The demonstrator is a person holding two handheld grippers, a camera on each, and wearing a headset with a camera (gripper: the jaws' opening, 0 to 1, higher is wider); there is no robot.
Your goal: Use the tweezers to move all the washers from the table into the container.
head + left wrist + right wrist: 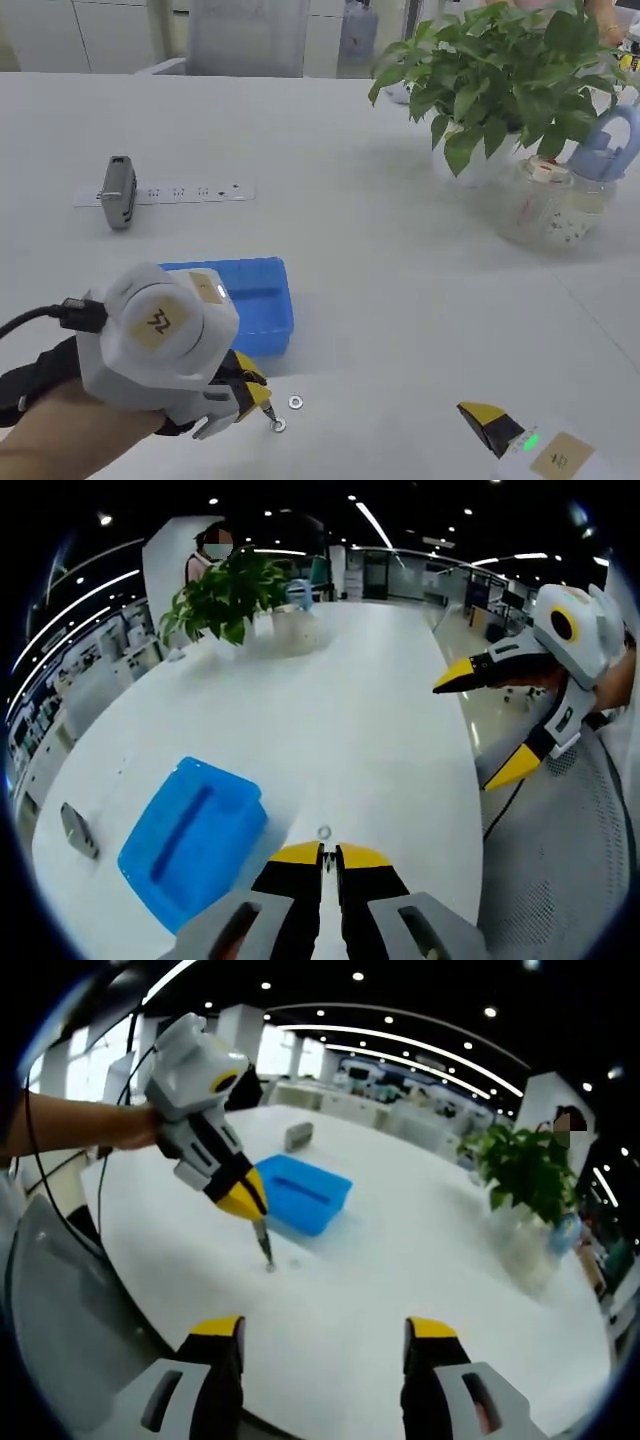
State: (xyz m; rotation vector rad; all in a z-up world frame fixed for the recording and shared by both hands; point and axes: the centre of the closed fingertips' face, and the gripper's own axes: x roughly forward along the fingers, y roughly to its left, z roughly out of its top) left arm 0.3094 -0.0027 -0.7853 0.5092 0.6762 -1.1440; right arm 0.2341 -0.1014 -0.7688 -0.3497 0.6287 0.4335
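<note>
Two small metal washers lie on the white table: one (295,402) just right of the tweezers, the other (279,426) at their tip. My left gripper (257,396) is shut on the thin tweezers (272,414), which point down at the table; they also show in the right gripper view (263,1243). A washer (323,831) lies just ahead of the left jaws. The blue container (255,300) stands right behind the left gripper, and I cannot tell what is inside. My right gripper (325,1332) hovers open with nothing in it, at the table's near right (487,422).
A potted plant (500,70) and a clear bottle (555,200) stand at the back right. A white power strip (190,192) with a grey device (118,190) on it lies at the back left. The table's front edge is close below the grippers.
</note>
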